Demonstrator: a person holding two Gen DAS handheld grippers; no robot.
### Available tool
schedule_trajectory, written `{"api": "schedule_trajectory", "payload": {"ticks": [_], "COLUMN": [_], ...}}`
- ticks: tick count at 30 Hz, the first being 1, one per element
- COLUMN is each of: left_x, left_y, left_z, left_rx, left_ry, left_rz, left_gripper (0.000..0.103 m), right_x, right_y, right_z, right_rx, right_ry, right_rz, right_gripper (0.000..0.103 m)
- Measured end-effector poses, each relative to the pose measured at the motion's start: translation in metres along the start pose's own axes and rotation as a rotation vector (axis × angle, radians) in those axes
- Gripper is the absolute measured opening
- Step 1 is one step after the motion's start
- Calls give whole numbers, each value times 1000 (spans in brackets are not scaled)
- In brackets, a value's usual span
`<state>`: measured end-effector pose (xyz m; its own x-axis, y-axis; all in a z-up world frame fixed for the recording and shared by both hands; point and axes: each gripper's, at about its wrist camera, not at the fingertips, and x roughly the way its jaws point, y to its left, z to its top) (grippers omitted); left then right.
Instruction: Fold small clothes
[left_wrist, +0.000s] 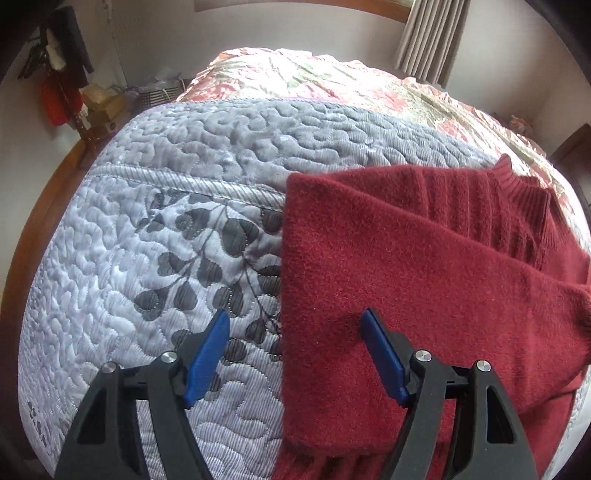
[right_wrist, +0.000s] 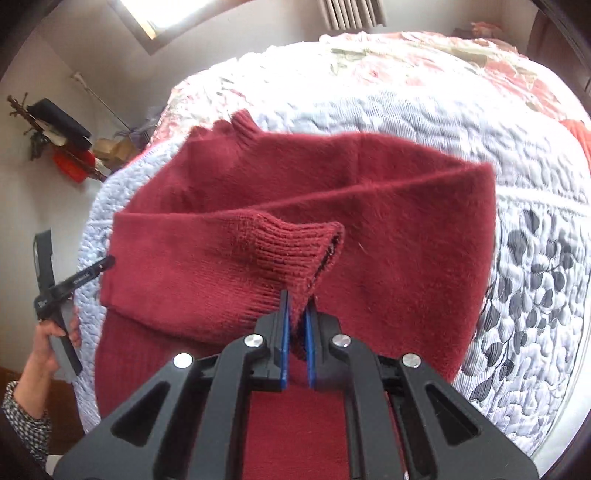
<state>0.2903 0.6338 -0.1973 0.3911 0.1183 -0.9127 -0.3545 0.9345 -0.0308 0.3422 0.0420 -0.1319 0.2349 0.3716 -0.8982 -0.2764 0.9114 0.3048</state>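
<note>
1. Pinching a ribbed cuff (right_wrist: 295, 243), the right gripper (right_wrist: 296, 332) is clamped on the sleeve end of a red sweater (right_wrist: 388, 229) lying on a quilted bed (right_wrist: 535, 258).
2. Jaws wide apart, the left gripper (left_wrist: 295, 354) hovers empty over the sweater's folded edge (left_wrist: 286, 295), one finger above knit, one above quilt.
3. The sleeve runs crosswise over the body; the right gripper, already holding, is nearer for laying it flat.

red sweater (left_wrist: 424, 266) on grey quilted bed (left_wrist: 155, 229)
</note>
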Motion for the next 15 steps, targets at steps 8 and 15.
{"api": "schedule_trajectory", "payload": {"ticks": [8, 15], "left_x": [-23, -36], "left_y": [-26, -73], "left_z": [5, 5], "left_rx": [84, 138], "left_ry": [-61, -99], "left_rz": [25, -133], "left_gripper": [74, 78], "right_x": [-8, -5], "right_y": [-19, -9], "right_z": [-13, -1], "right_rx": [31, 13], "right_ry": [-12, -32], "right_rz": [-53, 40], "right_gripper": [22, 22]}}
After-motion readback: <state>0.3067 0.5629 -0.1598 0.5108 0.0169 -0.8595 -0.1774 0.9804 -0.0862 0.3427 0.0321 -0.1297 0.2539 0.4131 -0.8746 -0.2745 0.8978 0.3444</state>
